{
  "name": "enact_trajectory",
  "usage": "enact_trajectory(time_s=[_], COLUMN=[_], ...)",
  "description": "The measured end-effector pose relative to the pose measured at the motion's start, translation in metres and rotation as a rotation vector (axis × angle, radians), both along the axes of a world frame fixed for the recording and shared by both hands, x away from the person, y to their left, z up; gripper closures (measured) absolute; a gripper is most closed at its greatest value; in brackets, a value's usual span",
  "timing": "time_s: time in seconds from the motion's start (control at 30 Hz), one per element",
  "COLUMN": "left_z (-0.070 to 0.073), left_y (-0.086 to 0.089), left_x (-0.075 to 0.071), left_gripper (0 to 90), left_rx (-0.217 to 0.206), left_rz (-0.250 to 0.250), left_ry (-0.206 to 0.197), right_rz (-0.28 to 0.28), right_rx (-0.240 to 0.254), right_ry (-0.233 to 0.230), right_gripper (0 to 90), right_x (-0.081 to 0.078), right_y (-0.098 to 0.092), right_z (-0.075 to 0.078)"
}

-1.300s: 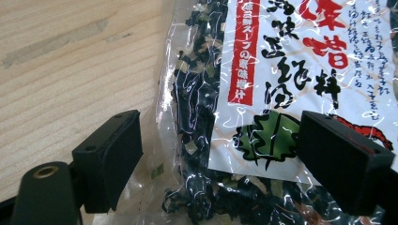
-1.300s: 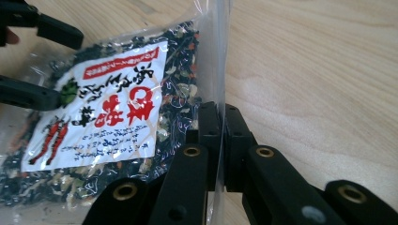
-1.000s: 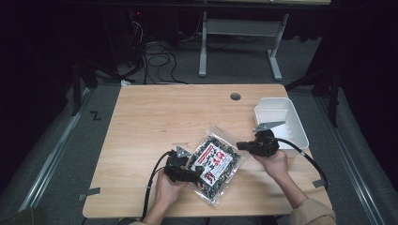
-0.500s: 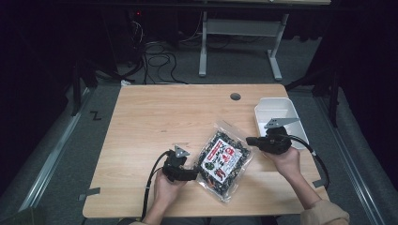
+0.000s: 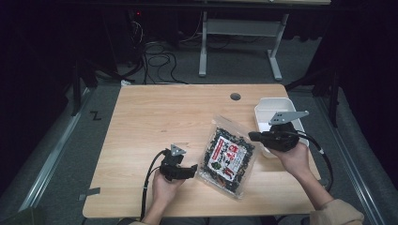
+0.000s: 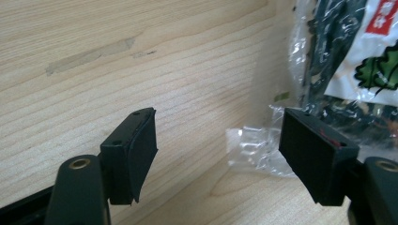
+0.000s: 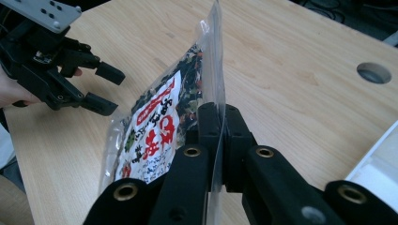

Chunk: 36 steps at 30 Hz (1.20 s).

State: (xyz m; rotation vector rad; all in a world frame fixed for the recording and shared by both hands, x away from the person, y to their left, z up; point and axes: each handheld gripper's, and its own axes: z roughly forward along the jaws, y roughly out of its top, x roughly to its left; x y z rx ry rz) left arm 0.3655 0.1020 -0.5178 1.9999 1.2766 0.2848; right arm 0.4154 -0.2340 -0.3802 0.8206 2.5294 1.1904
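A clear bag of dark dried food with a white and red label point(image 5: 228, 157) stands tilted on the wooden table point(image 5: 155, 117), its right edge raised. My right gripper point(image 5: 251, 136) is shut on that thin edge, which runs up between the closed jaws point(image 7: 218, 122). My left gripper point(image 5: 193, 169) rests low at the bag's left corner. Its jaws have just been closing but stand apart point(image 6: 218, 136). The bag's crinkled clear corner point(image 6: 253, 145) lies beside the right-hand jaw with no pad pressing on it. The right gripper view shows the left gripper point(image 7: 105, 89) just past the bag point(image 7: 159, 122).
A white bin point(image 5: 277, 104) sits at the table's right edge, right behind my right hand. A round cable hole point(image 5: 235, 96) is near the far edge. Cables trail from both grippers toward the front edge. Desk legs and wires stand on the floor beyond.
My right gripper has risen and drawn to the right with the bag's edge, tipping the bag up off the table. The left hand has stayed put.
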Motion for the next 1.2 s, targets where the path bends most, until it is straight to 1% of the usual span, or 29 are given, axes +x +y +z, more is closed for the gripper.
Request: enact_trajectory(time_s=[0.1, 0.13, 0.17, 0.27, 0.3, 0.37, 0.43, 0.47, 0.5, 0.53, 0.57, 0.6, 0.67, 0.7, 0.77, 0.8, 0.83, 0.87, 0.9, 0.97, 1.03, 1.07, 1.13, 1.17, 1.2], left_z=[0.0, 0.0, 0.0, -0.001, -0.001, -0.001, -0.001, -0.001, -0.001, 0.0, 0.001, -0.001, -0.001, -0.001, -0.001, -0.001, -0.001, -0.001, -0.002, -0.003, -0.004, -0.004, -0.004, -0.004, -0.004], left_y=[0.0, 0.0, 0.0, 0.0, 0.001, 0.001, 0.001, 0.0, 0.0, 0.001, 0.001, -0.001, -0.001, -0.001, -0.001, -0.001, -0.002, -0.002, -0.002, -0.003, -0.003, -0.004, -0.004, -0.005, -0.005], left_x=[0.0, 0.0, 0.0, 0.0, 0.001, 0.0, 0.0, 0.0, 0.0, 0.0, 0.0, 0.0, 0.001, 0.0, 0.0, 0.0, 0.0, 0.0, 0.0, 0.001, 0.001, 0.001, 0.001, 0.0, 0.001], left_gripper=[28.6, 28.7, 28.7, 28.7, 28.8, 28.8, 28.9, 29.1, 29.1, 29.1, 29.3, 29.3, 29.4, 29.3, 29.4, 29.4, 29.4, 29.4, 29.4, 29.4, 29.4, 29.4, 29.4, 29.4, 29.4], left_rx=[0.001, 0.001, 0.0, -0.007, -0.007, -0.004, -0.002, 0.004, 0.004, 0.016, 0.016, 0.015, 0.02, 0.022, 0.024, 0.024, 0.027, 0.03, 0.031, 0.037, 0.042, 0.047, 0.047, 0.048, 0.048], left_rz=[-0.003, -0.003, -0.002, -0.001, 0.002, 0.004, 0.0, 0.001, 0.001, -0.011, -0.015, -0.007, -0.004, -0.006, -0.01, -0.01, -0.012, -0.015, -0.016, -0.021, -0.025, -0.032, -0.037, -0.038, -0.038], left_ry=[0.0, 0.0, 0.003, 0.007, 0.006, 0.005, 0.008, 0.004, 0.004, 0.003, 0.014, 0.007, 0.009, 0.01, 0.009, 0.009, 0.009, 0.011, 0.012, 0.02, 0.026, 0.03, 0.029, 0.03, 0.03], right_rz=[-0.001, -0.001, -0.003, 0.001, 0.005, 0.01, 0.009, 0.015, 0.015, 0.011, 0.008, 0.012, 0.005, 0.002, -0.017, -0.019, -0.019, -0.036, -0.036, -0.059, -0.068, -0.087, -0.092, -0.106, -0.108], right_rx=[0.008, 0.008, -0.003, -0.009, -0.017, -0.013, -0.013, -0.016, -0.016, -0.019, -0.027, -0.029, -0.01, -0.009, -0.002, 0.002, 0.002, 0.014, 0.014, 0.017, 0.019, 0.047, 0.057, 0.071, 0.071], right_ry=[-0.005, -0.005, -0.019, -0.023, -0.032, -0.045, -0.049, -0.071, -0.071, -0.071, -0.078, -0.089, -0.078, -0.086, -0.084, -0.093, -0.093, -0.095, -0.095, -0.102, -0.106, -0.104, -0.108, -0.111, -0.114], right_gripper=[89.7, 89.7, 89.7, 89.7, 89.8, 89.8, 89.8, 89.8, 89.8, 89.9, 89.9, 89.9, 89.8, 89.9, 89.9, 89.9, 89.9, 89.9, 89.9, 89.9, 90.0, 89.9, 89.9, 89.9, 89.9], right_x=[-0.001, -0.001, 0.001, 0.004, 0.005, 0.005, 0.005, 0.005, 0.005, 0.004, 0.004, 0.005, 0.007, 0.008, 0.01, 0.012, 0.012, 0.015, 0.015, 0.019, 0.021, 0.025, 0.026, 0.028, 0.029], right_y=[0.002, 0.002, 0.004, 0.008, 0.012, 0.016, 0.017, 0.021, 0.021, 0.022, 0.024, 0.024, 0.024, 0.023, 0.021, 0.019, 0.019, 0.016, 0.016, 0.011, 0.008, 0.003, 0.002, -0.002, -0.002], right_z=[0.008, 0.008, 0.012, 0.016, 0.022, 0.029, 0.032, 0.039, 0.039, 0.042, 0.046, 0.052, 0.056, 0.058, 0.062, 0.063, 0.063, 0.068, 0.068, 0.073, 0.075, 0.081, 0.083, 0.088, 0.09])
